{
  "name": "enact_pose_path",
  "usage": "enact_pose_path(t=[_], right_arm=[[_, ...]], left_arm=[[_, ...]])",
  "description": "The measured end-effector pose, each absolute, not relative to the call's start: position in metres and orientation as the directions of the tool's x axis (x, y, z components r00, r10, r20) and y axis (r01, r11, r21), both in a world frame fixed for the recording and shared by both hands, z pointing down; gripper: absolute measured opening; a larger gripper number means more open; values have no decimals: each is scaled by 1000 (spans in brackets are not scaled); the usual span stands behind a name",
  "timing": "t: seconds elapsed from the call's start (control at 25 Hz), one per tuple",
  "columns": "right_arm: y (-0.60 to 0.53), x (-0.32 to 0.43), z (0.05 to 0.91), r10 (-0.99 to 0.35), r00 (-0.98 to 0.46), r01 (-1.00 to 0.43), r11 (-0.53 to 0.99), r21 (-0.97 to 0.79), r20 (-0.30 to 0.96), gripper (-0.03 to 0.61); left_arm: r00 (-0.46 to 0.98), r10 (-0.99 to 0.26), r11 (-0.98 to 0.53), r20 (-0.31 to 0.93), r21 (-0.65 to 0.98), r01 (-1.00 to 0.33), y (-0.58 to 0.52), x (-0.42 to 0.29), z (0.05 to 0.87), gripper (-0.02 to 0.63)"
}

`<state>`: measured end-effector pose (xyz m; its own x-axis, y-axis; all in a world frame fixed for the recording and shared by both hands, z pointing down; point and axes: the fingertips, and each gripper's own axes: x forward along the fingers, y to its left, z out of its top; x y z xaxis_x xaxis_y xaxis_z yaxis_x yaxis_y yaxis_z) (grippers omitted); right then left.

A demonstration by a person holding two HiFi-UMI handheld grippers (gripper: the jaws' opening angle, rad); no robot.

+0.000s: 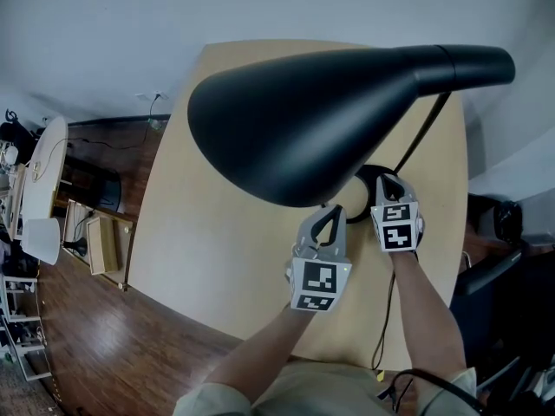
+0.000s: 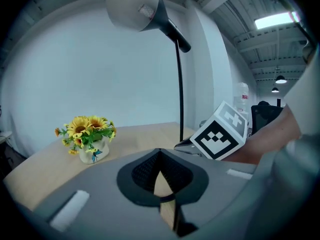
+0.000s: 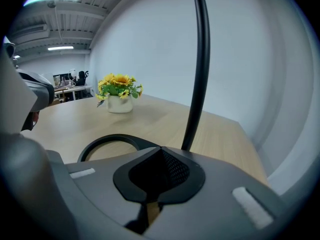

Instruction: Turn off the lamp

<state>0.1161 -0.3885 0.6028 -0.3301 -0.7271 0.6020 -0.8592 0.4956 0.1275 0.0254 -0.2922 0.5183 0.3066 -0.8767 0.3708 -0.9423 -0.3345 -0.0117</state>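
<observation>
The black lamp's shade (image 1: 303, 115) fills the middle of the head view, its stem (image 1: 425, 137) dropping to a ring base (image 1: 362, 177) on the pale wooden table (image 1: 208, 232). My right gripper (image 1: 388, 178) is shut with nothing in it, its tips over the ring base. My left gripper (image 1: 329, 208) is also shut and empty, just left of the base under the shade's edge. In the right gripper view the stem (image 3: 200, 59) rises close ahead and the ring base (image 3: 107, 144) lies at left. The left gripper view shows the shade (image 2: 135, 6) overhead; no switch is in sight.
A black cord (image 1: 388, 310) runs from the lamp toward the table's near edge. A small white pot of sunflowers (image 2: 87, 134) stands farther off on the table, the same sunflowers (image 3: 119, 96) showing beyond the base. Left of the table is wood floor with furniture (image 1: 95, 241).
</observation>
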Motion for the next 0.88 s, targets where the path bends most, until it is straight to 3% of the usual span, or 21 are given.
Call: enact_pose_path(t=[0.88], right_arm=[[-273,97,468,-851,-373,-899,431,84,370,-3]], left_arm=[[327,-903,-343,280,-9,-939,-241,-3,463,-14]])
